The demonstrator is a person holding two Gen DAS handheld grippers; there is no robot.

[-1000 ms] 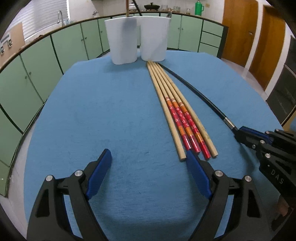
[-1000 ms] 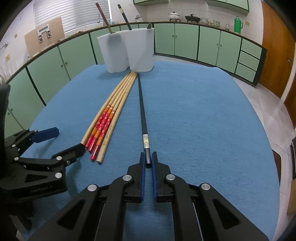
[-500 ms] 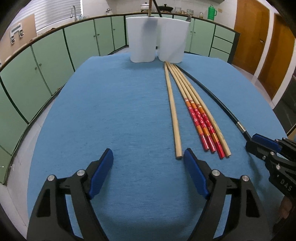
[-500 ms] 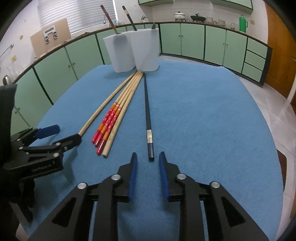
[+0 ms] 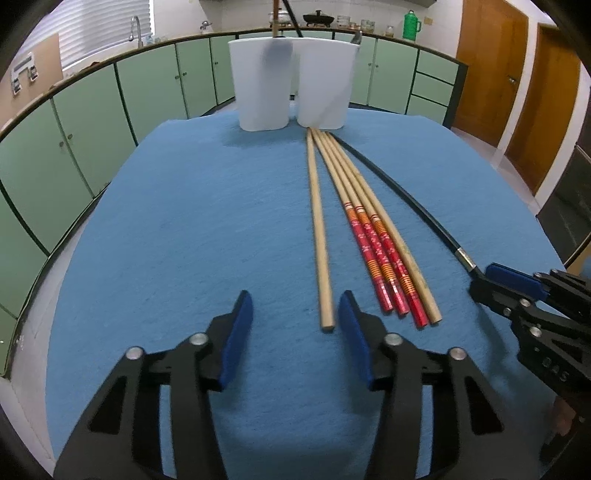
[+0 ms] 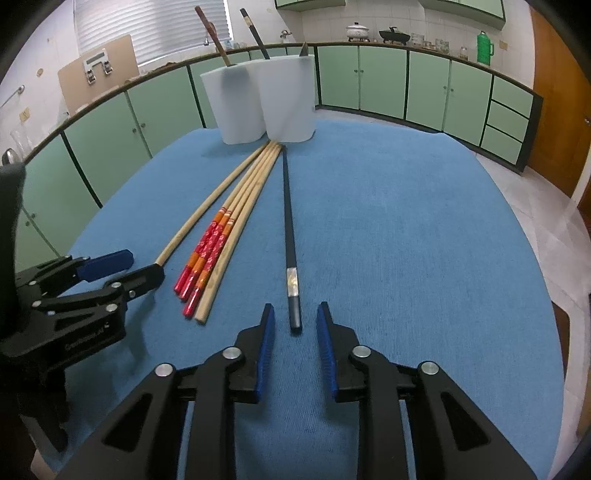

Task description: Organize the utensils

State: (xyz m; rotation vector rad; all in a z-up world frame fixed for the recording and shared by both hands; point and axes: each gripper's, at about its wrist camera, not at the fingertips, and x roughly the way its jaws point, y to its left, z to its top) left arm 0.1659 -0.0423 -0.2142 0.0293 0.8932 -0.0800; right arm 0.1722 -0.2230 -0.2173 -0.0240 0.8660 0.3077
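Several chopsticks lie on the blue mat (image 5: 184,240), tips toward two white holders (image 5: 262,88) (image 6: 288,103). A plain wooden chopstick (image 5: 319,229) lies apart to the left; its near end rests just ahead of my open left gripper (image 5: 295,325), close to the right finger. Red-banded chopsticks (image 5: 380,258) (image 6: 207,254) lie beside it. A black chopstick (image 6: 290,243) lies on the mat with its near end between the blue pads of my open right gripper (image 6: 293,328), untouched. The right gripper also shows in the left wrist view (image 5: 513,288).
The holders hold a few dark utensils (image 6: 255,33). The mat covers a round table; green cabinets (image 6: 424,85) curve around behind, and wooden doors (image 5: 491,66) stand at the right. My left gripper shows in the right wrist view (image 6: 110,273).
My right gripper has let go of the black chopstick and opened wider. My left gripper has narrowed and shifted toward the plain wooden chopstick, which now lies apart from the bundle.
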